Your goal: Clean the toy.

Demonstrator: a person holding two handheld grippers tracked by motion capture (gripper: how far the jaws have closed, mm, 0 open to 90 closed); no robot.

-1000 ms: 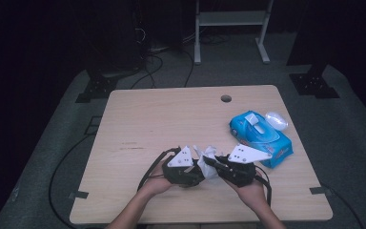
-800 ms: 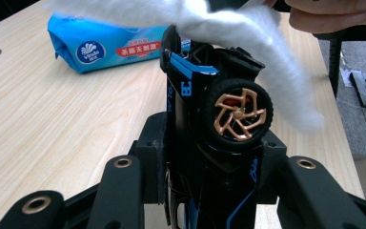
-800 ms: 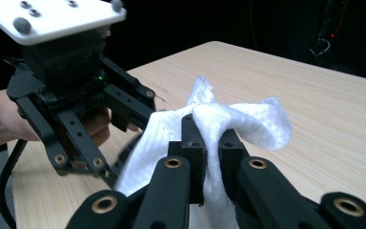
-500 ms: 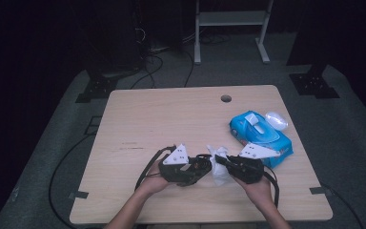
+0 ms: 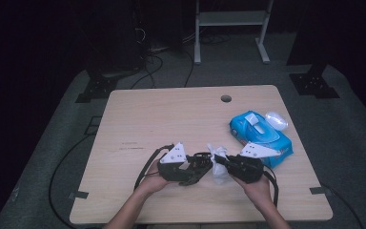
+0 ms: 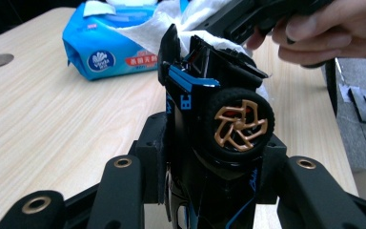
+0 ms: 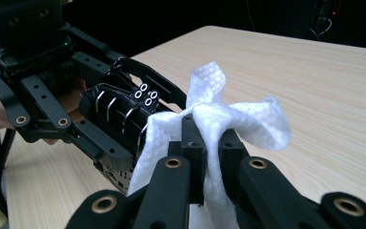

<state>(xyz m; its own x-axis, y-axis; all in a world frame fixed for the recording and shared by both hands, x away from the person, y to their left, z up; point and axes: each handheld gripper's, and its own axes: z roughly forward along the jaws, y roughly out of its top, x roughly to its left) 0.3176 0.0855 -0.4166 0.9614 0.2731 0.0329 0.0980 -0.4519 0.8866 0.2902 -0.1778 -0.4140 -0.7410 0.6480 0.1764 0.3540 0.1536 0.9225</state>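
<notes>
Left tongs (image 6: 205,157) clamp the black-and-blue toy car with bronze wheels (image 6: 219,119) above the counter's (image 5: 162,119) near edge, presenting its body for cleaning. Right tongs (image 7: 205,138) pinch a crumpled white wet wipe (image 7: 228,119) against it. The blue wipes packet (image 5: 262,136) lies clear, right.

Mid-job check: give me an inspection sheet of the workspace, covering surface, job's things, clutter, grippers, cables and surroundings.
Surface: light wooden table, round hole near far edge.
Job's things: black-and-blue toy car with bronze wheel; white wipe pressed against it.
Clutter: blue wipes pack, lid open, right side of the table.
Grippers: left gripper shut on the toy car; right gripper shut on the wipe.
Cables: black cable loops from the left gripper.
Surroundings: dark room, grey floor mat, white frame legs behind.
</notes>
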